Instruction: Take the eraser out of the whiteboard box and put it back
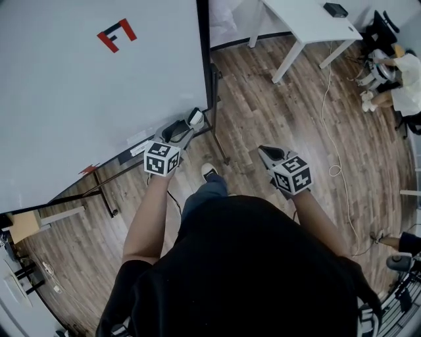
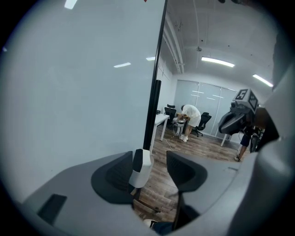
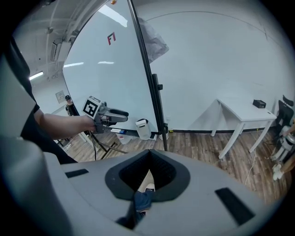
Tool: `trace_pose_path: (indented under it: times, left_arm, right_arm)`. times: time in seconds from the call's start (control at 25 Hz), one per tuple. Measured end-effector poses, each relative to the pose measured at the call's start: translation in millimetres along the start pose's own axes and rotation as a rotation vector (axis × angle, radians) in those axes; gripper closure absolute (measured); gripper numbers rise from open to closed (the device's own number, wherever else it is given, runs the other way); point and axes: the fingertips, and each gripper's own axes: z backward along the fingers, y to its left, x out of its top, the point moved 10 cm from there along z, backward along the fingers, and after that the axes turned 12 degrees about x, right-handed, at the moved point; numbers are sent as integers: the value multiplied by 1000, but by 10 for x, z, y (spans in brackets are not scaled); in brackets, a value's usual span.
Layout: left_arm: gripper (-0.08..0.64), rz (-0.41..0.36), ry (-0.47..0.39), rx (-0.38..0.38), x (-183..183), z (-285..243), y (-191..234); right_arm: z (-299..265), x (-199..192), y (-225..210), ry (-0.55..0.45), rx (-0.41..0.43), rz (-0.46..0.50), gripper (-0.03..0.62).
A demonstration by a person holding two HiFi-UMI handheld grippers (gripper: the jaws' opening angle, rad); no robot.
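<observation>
A small white box (image 1: 196, 118) with a dark top hangs at the lower right corner of the whiteboard (image 1: 99, 85). The dark part may be the eraser; I cannot tell for sure. My left gripper (image 1: 187, 128) points at the box, fingertips just short of it. In the left gripper view the box (image 2: 142, 167) shows in the gap near the left jaw, and the left gripper (image 2: 150, 167) is open and empty. From the right gripper view the box (image 3: 143, 129) sits just beyond the left gripper (image 3: 125, 114). My right gripper (image 1: 266, 153) hangs over the floor, shut (image 3: 148, 154) and empty.
The whiteboard's black stand legs (image 1: 220, 141) spread over the wood floor below the box. A white table (image 1: 309, 20) stands at the far right, with a cable (image 1: 329, 112) trailing on the floor. People sit by chairs at the right edge (image 1: 401, 79).
</observation>
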Motion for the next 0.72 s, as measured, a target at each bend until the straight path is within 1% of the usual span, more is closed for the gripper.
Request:
trace_pose_path:
  times: [0.44,0.56,0.72]
  left_arm:
    - [333,-10,-50,27,56,435,-191]
    - [333,-7,-62,28,24,554,-277]
    - [333,-1,-58,34,-64,694,-373]
  right_arm:
    - [201,79,182,-57,5,60,597]
    - [253,65,236,-65,8,70,597]
    - [295,42,306,-69,17,87,597]
